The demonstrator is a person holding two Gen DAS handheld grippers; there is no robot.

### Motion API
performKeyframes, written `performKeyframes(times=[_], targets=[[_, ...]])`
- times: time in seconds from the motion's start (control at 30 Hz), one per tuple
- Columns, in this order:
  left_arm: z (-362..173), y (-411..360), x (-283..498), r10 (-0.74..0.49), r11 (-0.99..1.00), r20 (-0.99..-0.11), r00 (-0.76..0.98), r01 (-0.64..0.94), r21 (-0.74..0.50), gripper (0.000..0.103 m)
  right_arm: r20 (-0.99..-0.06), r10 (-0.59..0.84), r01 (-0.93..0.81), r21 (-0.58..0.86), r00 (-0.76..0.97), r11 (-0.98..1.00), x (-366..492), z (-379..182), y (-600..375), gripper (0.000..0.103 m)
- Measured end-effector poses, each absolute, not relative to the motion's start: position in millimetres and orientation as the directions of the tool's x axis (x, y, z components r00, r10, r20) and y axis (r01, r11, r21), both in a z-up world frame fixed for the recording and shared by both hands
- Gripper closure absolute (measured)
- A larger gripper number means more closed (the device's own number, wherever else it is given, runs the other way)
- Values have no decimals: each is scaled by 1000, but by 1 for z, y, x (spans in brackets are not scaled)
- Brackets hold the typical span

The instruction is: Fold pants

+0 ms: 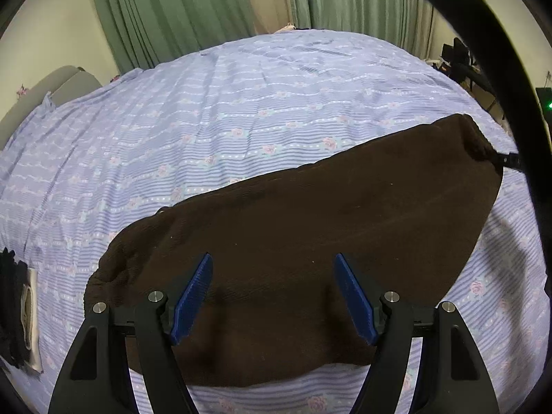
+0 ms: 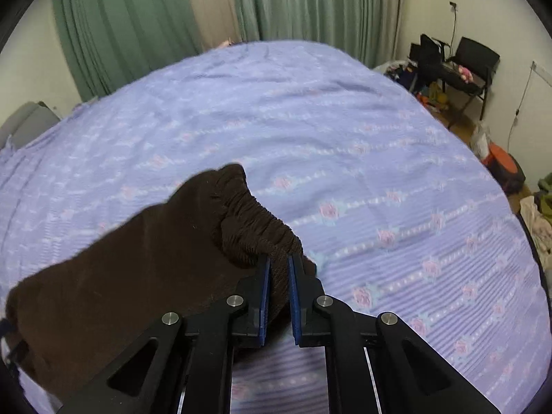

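Dark brown pants (image 1: pixel 310 227) lie folded on a bed with a lilac flowered sheet (image 1: pixel 207 120). My left gripper (image 1: pixel 274 258) is open, its blue pads spread wide just above the near part of the pants, holding nothing. My right gripper (image 2: pixel 278 262) is shut on the gathered elastic waistband (image 2: pixel 255 224) of the pants (image 2: pixel 120 269) and lifts that end off the sheet (image 2: pixel 379 172). In the left wrist view the right gripper's tip (image 1: pixel 507 160) shows at the far right corner of the pants.
Green curtains (image 2: pixel 138 27) hang behind the bed. A grey headboard (image 1: pixel 45 93) is at the left. Black chairs (image 2: pixel 472 62) and clutter stand on the floor at the right. A dark and white item (image 1: pixel 20 314) lies at the bed's left edge.
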State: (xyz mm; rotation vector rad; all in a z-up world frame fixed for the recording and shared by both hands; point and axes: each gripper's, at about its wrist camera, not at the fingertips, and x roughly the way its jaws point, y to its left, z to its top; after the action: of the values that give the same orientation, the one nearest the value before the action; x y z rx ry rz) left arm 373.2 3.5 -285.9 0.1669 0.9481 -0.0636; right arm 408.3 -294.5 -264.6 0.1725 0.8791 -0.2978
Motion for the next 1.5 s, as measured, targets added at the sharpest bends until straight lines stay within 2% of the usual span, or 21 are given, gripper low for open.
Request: performKeyframes(times=[0.17,0.23,0.3,0.37,0.43,0.47,0.53,0.63,0.77,0.93,1.07,1.13,1.17,1.23,1.33,1.43,1.5], targets=[[-310,11,386,29,989,-858,513,110,99,30,-819,-203,339,-10,537,941,416,-286,-296,89],[-325,15,389,27,992,-882,471,99,83,30,-824,-208,341,-20,527,940,415,-288,-296,70],[-331,18,388,28,993,-891,453,90,77,30,-820,-233,352,-41,522,935,409,-284,-294,61],[-322,17,384,37,993,-884,466,82,85,30,-784,-227,341,-20,578,940,394,-267,-289,57],[-306,14,375,34,992,-863,505,87,89,30,-740,-216,344,23,638,939,377,-252,-289,27],[-298,12,369,22,992,-852,523,94,83,29,-721,-209,352,51,661,935,370,-248,-291,24],[-287,4,356,-20,991,-838,545,124,57,29,-703,-160,342,126,693,931,364,-247,-298,24],[-286,-13,341,-90,985,-836,541,174,6,30,-729,-73,321,207,681,924,376,-264,-309,24],[-297,-37,343,-132,974,-849,513,227,-14,41,-740,4,319,296,673,900,396,-287,-322,24],[-294,-52,355,-152,975,-830,537,221,-35,42,-716,69,377,443,695,813,407,-308,-345,24],[-290,-64,371,-146,972,-813,563,235,-12,42,-688,211,373,595,694,712,418,-336,-353,23],[-286,-66,381,-152,970,-801,579,244,-8,42,-675,230,376,624,701,685,422,-345,-353,24],[-285,-67,385,-149,970,-796,586,245,-1,42,-668,235,377,636,706,673,423,-347,-353,28],[-283,-70,395,-153,966,-788,596,258,7,42,-651,252,385,669,716,635,422,-349,-357,53],[-287,-81,406,-183,958,-783,594,287,-6,43,-584,301,380,761,754,526,411,-351,-366,66],[-295,-85,414,-201,956,-797,570,290,-34,44,-522,280,363,809,806,462,388,-335,-368,67],[-300,-77,418,-202,963,-802,562,265,-57,44,-546,236,375,774,804,511,376,-320,-363,67]])
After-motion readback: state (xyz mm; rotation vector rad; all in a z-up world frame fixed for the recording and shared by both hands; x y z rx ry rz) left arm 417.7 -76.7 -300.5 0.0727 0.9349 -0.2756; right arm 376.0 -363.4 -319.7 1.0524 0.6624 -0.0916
